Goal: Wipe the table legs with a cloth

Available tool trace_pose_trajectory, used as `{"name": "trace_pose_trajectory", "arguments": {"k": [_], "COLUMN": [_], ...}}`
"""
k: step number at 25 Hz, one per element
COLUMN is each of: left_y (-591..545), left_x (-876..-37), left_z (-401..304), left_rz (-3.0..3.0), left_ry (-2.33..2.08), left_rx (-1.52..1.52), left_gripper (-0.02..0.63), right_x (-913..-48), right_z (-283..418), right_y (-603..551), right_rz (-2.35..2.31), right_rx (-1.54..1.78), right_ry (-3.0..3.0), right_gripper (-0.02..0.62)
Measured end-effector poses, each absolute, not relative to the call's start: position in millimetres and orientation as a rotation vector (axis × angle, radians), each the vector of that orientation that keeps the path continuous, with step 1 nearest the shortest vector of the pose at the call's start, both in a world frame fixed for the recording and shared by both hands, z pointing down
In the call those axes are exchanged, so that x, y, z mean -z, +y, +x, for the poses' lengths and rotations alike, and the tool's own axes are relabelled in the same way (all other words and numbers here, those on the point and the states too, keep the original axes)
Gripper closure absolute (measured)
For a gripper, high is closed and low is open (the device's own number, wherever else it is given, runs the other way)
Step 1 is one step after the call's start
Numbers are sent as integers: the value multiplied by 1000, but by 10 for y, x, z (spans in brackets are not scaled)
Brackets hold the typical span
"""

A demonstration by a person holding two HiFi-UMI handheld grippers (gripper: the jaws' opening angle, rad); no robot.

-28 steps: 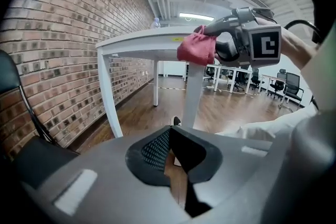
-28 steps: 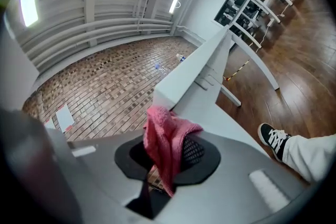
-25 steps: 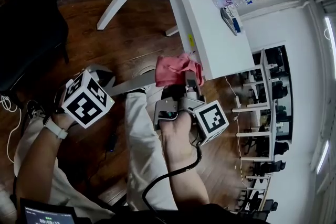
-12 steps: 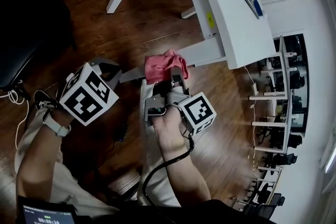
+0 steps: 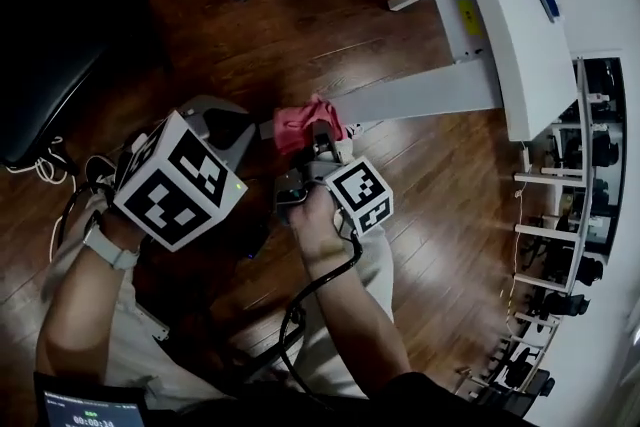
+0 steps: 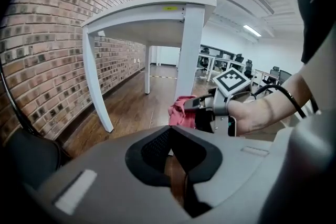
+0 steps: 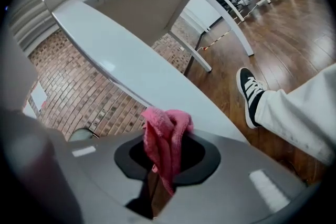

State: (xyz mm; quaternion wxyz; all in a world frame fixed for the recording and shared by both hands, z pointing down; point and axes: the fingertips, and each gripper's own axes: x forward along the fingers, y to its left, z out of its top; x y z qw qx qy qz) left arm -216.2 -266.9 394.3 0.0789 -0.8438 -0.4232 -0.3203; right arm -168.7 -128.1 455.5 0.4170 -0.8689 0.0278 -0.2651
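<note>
Cloth, pink and bunched, is pinched in the right gripper, whose jaws are closed on its middle, so a loose wad sticks out in front as a wiping pad. The wad lies at the low end of the near table leg, apparently touching its white face. That suits a stroke along the leg near the floor. In the right gripper view the cloth hangs from the jaws with the leg slanting just beyond it. The left gripper hovers just beside the leg's foot, on the side away from the tabletop. Its jaws are drawn narrow with nothing between them, so it looks idle, kept clear of the wiping. From its own view the cloth sits low against the upright leg. Under the leg runs a glossy dark wood plank floor, and behind it a brick wall. Rows of white desks stand well apart from the leg, past the tabletop. The person's shoe rests on the floor near the leg.
</note>
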Motion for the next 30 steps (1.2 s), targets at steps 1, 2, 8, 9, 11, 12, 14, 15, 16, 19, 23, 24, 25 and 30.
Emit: {"name": "trace_pose_trajectory", "arguments": {"k": [1,2,8,9,11,12,14,15,16,19,23,24,25,30], "left_y": [-2693,-2723,-2876,-2876,-2868,-2861,-2824,-2790,-2747,-2620,-2531,-2517,-2506,-2541], "left_x": [-3990,-4040,-4291,-4304,-4339,-4370,-4467,-4539,-4629,-4930,-5142,-5159,-5169,-5152], "left_z": [-2172,-2178,-2191,-2160,-2105,-2090,-2078,-2069,-2056,-2032,-2093,-2103,-2106,-1984], "left_rz": [-2523,-2520,-2492,-2500,-2520,-2525,-2520,-2511,-2501,-2468,-2427,-2415,-2404,-2446], "left_ry": [-1263,-1258,-1213,-1207,-1197,-1195,-1196,-1199,-1203,-1210,-1233,-1240,-1246,-1208], "left_rx": [966,975,1085,1094,1111,1123,1156,1178,1203,1285,1364,1372,1376,1391], "left_gripper": [612,612,612,612,612,612,612,611,612,611,612,612,612,612], "right_x": [-4705,-4848,-5545,-5659,-5900,-6021,-6259,-6382,-6508,-6889,-7387,-7498,-7601,-7991], "right_z": [-1706,-1722,-1765,-1764,-1772,-1780,-1802,-1810,-1815,-1817,-1837,-1837,-1835,-1839], "right_y": [-1296,-1309,-1278,-1270,-1265,-1269,-1276,-1279,-1281,-1278,-1285,-1284,-1281,-1273], "right_rz": [-2182,-2181,-2179,-2182,-2185,-2185,-2184,-2184,-2185,-2199,-2204,-2203,-2204,-2215], "right_rx": [687,707,808,824,856,870,897,910,923,966,1049,1075,1103,1231], "right_ry": [64,58,26,24,20,18,14,13,13,19,9,5,3,10], "right_gripper": [539,540,540,540,540,540,540,540,540,540,541,541,541,541]}}
